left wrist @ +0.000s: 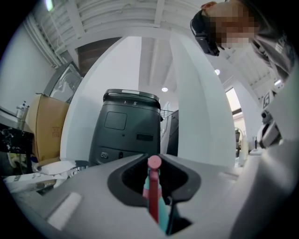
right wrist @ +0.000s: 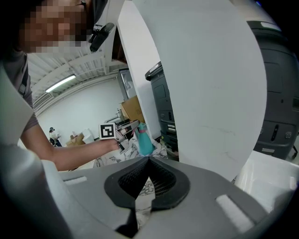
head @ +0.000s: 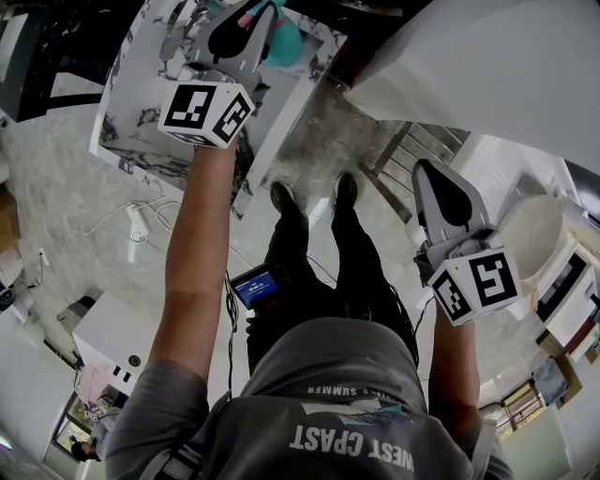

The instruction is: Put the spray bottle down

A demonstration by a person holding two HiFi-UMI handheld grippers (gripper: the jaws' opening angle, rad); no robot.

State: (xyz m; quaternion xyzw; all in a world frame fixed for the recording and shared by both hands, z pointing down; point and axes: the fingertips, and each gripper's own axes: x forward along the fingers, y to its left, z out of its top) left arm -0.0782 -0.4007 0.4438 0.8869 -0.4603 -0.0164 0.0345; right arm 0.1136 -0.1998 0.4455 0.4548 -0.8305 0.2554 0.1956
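Note:
The spray bottle (head: 281,42) is teal with a pink trigger. My left gripper (head: 258,21) is shut on it at its neck and holds it over the marble table (head: 141,103) at the top left of the head view. In the left gripper view the pink trigger and teal neck of the spray bottle (left wrist: 154,186) stand between the closed jaws of the left gripper (left wrist: 156,164). The right gripper view shows the bottle (right wrist: 145,142) upright just above the marble; I cannot tell whether it touches. My right gripper (head: 439,180) hangs lower at the right, shut and empty (right wrist: 148,159).
A wide white curved panel (head: 487,66) rises beside the table. A dark grey machine (left wrist: 128,126) stands behind it, with a cardboard box (left wrist: 46,126) to its left. A white cable (head: 141,220) lies on the floor, and a white tub (head: 534,234) sits at the right.

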